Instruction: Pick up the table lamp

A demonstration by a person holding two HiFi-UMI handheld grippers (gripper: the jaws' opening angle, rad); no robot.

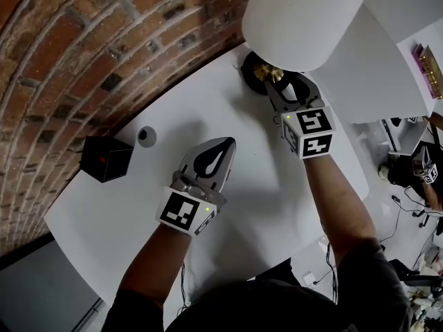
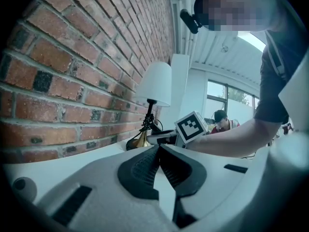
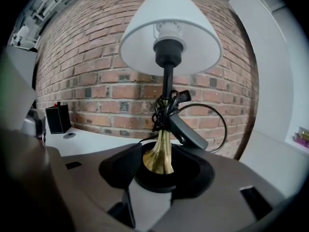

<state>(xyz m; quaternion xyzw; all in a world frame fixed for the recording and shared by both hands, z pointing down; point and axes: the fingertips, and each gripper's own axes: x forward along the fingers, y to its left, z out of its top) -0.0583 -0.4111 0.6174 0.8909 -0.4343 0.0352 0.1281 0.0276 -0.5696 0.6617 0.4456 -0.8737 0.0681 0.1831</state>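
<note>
The table lamp [image 1: 304, 19] stands at the far end of the white table [image 1: 256, 192], with a white shade, a brass flared stem [image 3: 159, 156] and a black round base. A black cord [image 3: 166, 105] is wound on the stem. My right gripper [image 1: 287, 81] is open at the lamp's foot, one jaw on each side of the stem and base [image 3: 163, 166]. My left gripper [image 1: 227, 144] is shut on nothing, low over the middle of the table [image 2: 158, 149]. In the left gripper view, the lamp [image 2: 154, 83] and right gripper [image 2: 161, 138] appear ahead.
A brick wall [image 1: 69, 61] runs along the table's far side. On the left of the table sit a black box [image 1: 105, 159] and a small grey round puck [image 1: 146, 136]. The shade hides much of the base from above. Another person [image 2: 222, 117] sits beyond the table.
</note>
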